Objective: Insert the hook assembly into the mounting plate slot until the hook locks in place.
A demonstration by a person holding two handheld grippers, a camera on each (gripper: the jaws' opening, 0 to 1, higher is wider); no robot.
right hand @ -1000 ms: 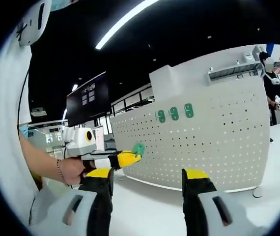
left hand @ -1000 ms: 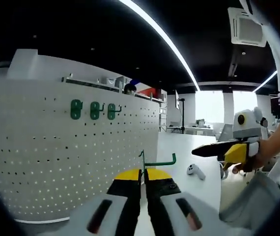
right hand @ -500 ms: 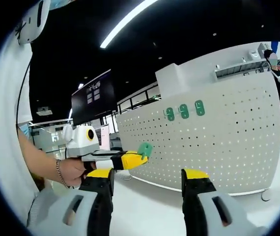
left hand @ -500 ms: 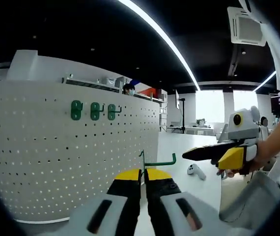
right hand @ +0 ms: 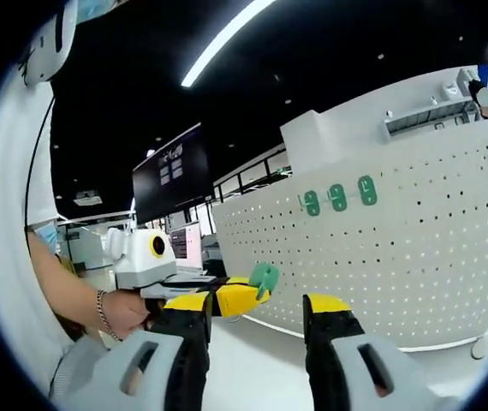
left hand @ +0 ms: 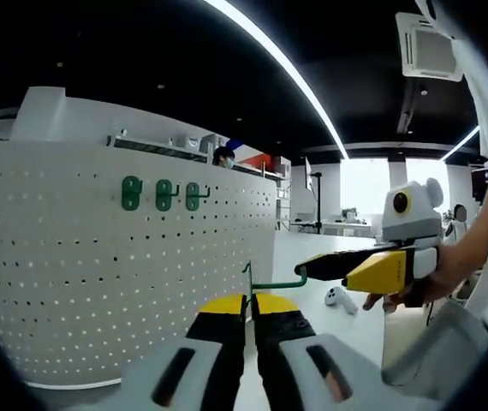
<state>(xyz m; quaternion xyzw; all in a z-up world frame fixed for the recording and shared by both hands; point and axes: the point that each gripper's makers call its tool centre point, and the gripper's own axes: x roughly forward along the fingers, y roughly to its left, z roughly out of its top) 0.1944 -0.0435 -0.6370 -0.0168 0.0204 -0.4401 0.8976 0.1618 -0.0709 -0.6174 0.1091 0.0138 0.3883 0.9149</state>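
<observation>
A: In the left gripper view, what do the left tongs (left hand: 250,310) do?

B: They rise from the bottom centre, and the two jaws are pressed together on the green hook (left hand: 271,282). The wire part of the hook stands up just above the yellow tips and bends toward the right of the frame.

A: And the white pegboard (left hand: 98,282)?

B: It takes the left half of the frame, curved by the lens. Three green hooks (left hand: 163,193) already sit on it in a row, in the upper left part. The held hook is apart from the board.

A: What comes in from the right?

B: The right tongs (left hand: 306,269), held by a hand (left hand: 398,294). Their dark tips are very near the bent end of the hook; I cannot tell if they touch it. A small white controller (left hand: 340,297) lies on the white bench (left hand: 312,257) behind them.

A: Now the right gripper view?

B: The right tongs (right hand: 257,310) rise from the bottom, and the jaws stand apart with nothing between them. The left tongs (right hand: 252,293) enter from the left, in a hand (right hand: 126,310) wearing a bracelet, and the green plate of the hook (right hand: 264,277) shows at their yellow tips, between the two jaws in the frame. The pegboard (right hand: 398,257) is on the right, with the three green hooks (right hand: 338,197) in its upper part. A dark monitor (right hand: 169,171) hangs at left centre.
</observation>
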